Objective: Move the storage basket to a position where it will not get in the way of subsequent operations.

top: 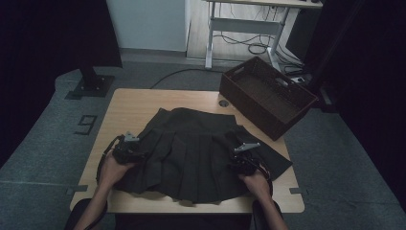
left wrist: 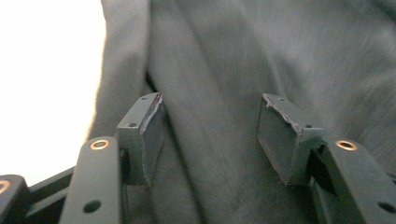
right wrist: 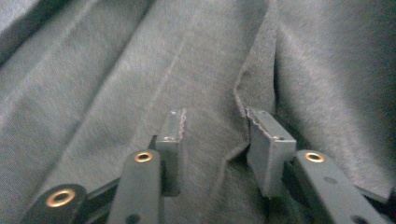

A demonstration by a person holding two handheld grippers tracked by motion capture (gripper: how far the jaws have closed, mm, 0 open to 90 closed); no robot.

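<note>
A dark pleated skirt lies spread flat on the wooden table, waistband toward the far side. My left gripper rests at the skirt's left edge, held by a hand. In the left gripper view its jaws stand apart over the grey cloth, pads off the fabric. My right gripper sits on the skirt's right part. In the right gripper view its jaws are parted, a raised fold of the skirt lying loose between them beside one pad.
A dark brown woven basket stands at the table's far right corner, hanging over the edge. A round cable hole sits in the tabletop by the basket. A desk frame with cables stands on the floor beyond.
</note>
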